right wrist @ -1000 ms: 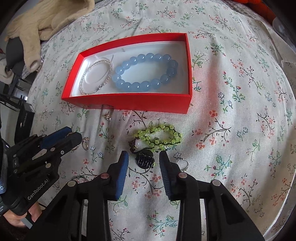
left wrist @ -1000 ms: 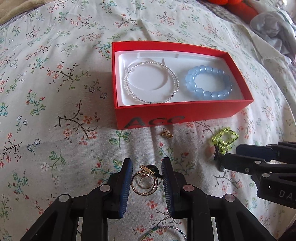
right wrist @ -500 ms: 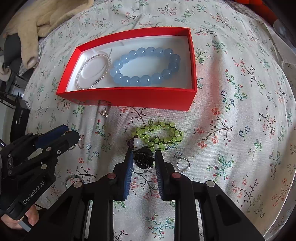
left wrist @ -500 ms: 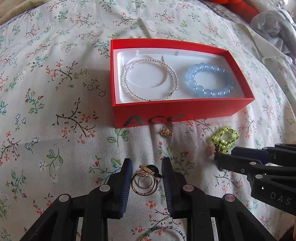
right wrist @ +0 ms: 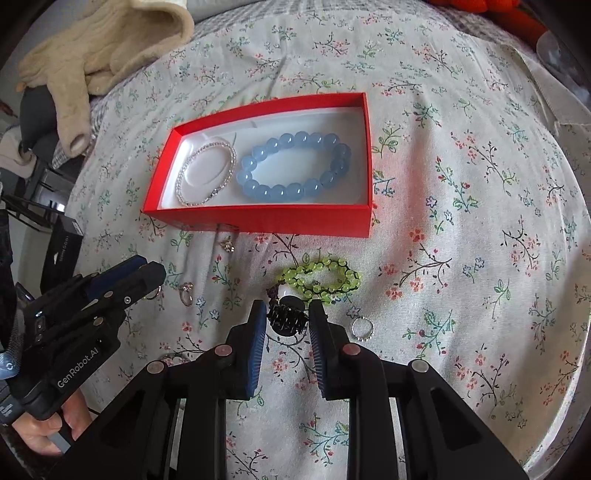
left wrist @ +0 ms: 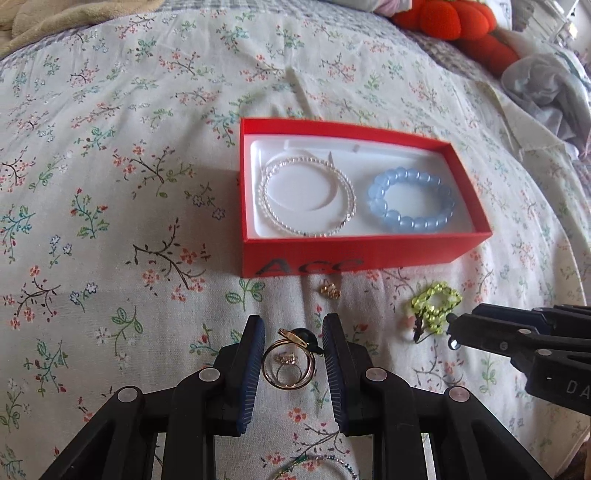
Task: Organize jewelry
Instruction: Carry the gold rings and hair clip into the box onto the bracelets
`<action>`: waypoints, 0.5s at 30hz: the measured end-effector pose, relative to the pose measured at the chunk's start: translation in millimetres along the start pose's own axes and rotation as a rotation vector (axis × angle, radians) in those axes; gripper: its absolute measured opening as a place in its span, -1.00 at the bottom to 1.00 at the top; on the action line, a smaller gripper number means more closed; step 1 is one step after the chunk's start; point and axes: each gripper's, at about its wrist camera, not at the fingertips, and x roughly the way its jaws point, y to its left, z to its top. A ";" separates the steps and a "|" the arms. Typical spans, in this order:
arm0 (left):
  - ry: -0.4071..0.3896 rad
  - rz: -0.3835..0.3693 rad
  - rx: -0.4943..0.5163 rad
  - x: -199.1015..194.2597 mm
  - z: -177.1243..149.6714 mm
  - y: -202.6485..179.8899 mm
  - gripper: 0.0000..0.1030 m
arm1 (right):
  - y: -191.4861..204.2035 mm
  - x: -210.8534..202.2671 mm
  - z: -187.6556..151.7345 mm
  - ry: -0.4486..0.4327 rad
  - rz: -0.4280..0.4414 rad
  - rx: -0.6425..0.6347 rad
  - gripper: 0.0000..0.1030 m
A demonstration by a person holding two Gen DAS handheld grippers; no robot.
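Gold-toned ring (left wrist: 289, 363) is sitting pinched between the pads of the left gripper (left wrist: 293, 363), unchanged from a second ago, while the right gripper (right wrist: 287, 323) has just been closing its jaws onto the small black hair claw (right wrist: 287, 319), now gripped beside the green beaded bracelet (right wrist: 319, 279) (the claw looks to be coming off the fabric, though only barely). Both pieces are probably heading for the red box (right wrist: 266, 221), already holding a clear bead strand (right wrist: 207, 173) and a blue bead bracelet (right wrist: 295, 168). Floral bedsheet (right wrist: 461, 258) is serving as the work surface, with a silver ring (right wrist: 362, 328) lying loose, a cream garment (right wrist: 92, 55) at far left and an orange plush (left wrist: 458, 26) at far right.
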 end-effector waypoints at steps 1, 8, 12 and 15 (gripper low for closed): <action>-0.014 -0.003 -0.007 -2.7 1.1 0.7 -0.49 | -0.4 -4.3 0.6 -0.013 0.004 0.002 -0.52; -0.119 -0.017 -0.058 -16.1 11.4 5.3 -0.49 | -10.4 -31.4 12.2 -0.136 0.048 0.049 -0.52; -0.164 -0.036 -0.085 -16.6 17.3 5.5 -0.49 | -15.2 -39.8 21.1 -0.190 0.053 0.063 -0.52; -0.188 -0.050 -0.082 -13.8 23.6 2.0 -0.49 | -15.2 -39.6 27.3 -0.209 0.054 0.056 -0.52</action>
